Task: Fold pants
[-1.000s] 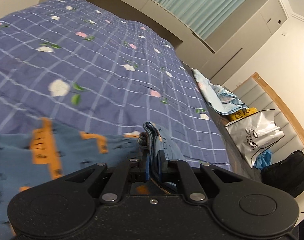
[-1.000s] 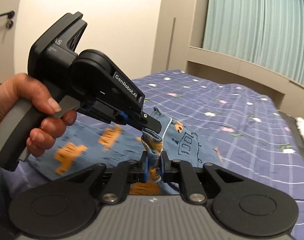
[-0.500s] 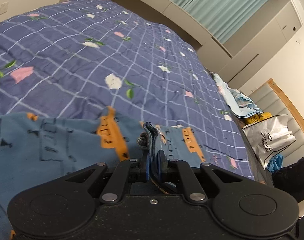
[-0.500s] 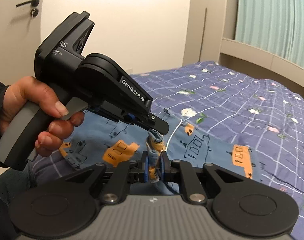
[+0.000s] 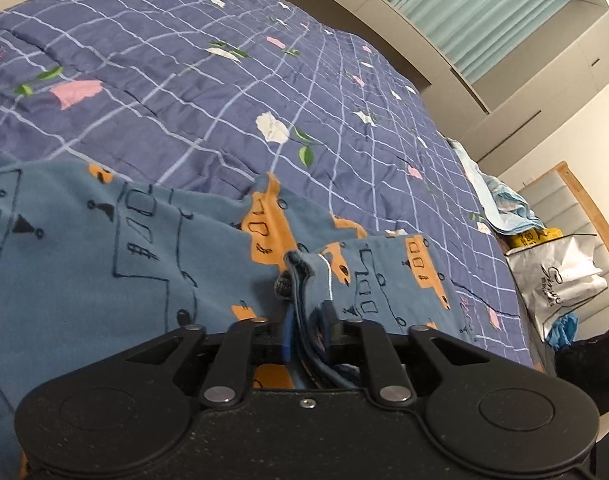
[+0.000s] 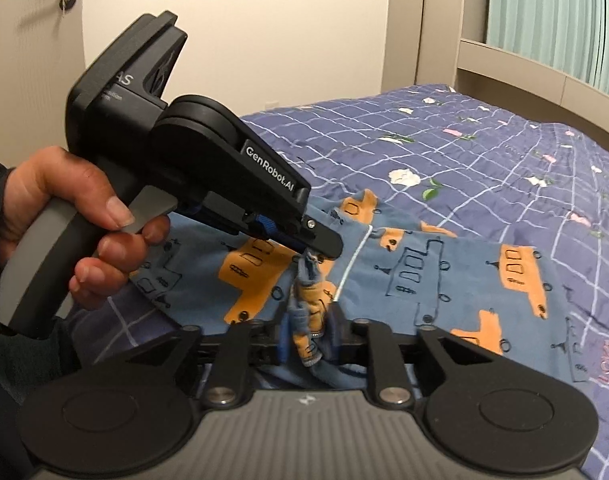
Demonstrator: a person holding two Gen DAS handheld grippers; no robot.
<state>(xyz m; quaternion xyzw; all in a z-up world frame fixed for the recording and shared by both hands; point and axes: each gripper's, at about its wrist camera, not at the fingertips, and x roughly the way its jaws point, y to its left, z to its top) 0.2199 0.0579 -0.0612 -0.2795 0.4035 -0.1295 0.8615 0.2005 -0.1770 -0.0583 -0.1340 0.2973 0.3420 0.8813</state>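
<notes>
Blue pants [image 5: 104, 240] with orange and outlined vehicle prints lie folded on the purple checked bedspread [image 5: 224, 100]. Low over the near edge of the pants, my left gripper [image 5: 306, 320] is opening its jaws; the bunched hem with a white cord stands loose between them. In the right wrist view the pants [image 6: 444, 280] spread to the right. My right gripper [image 6: 309, 332] is also opening its jaws, with a crumpled fabric bunch between them. A hand [image 6: 64, 200] holds the left gripper [image 6: 320, 246], whose tips sit just above that same bunch.
To the right of the bed a white plastic bag [image 5: 556, 280] stands beside a pile of light blue cloth [image 5: 500, 200] and a dark item [image 5: 584, 360]. A door [image 6: 32, 60] is at the left; teal curtains [image 6: 552, 20] hang behind the bed.
Both grippers sank toward the bed with the pants edge. More of the pants now lies spread on the bedspread. Both pairs of jaws, shut on the fabric before, have widened.
</notes>
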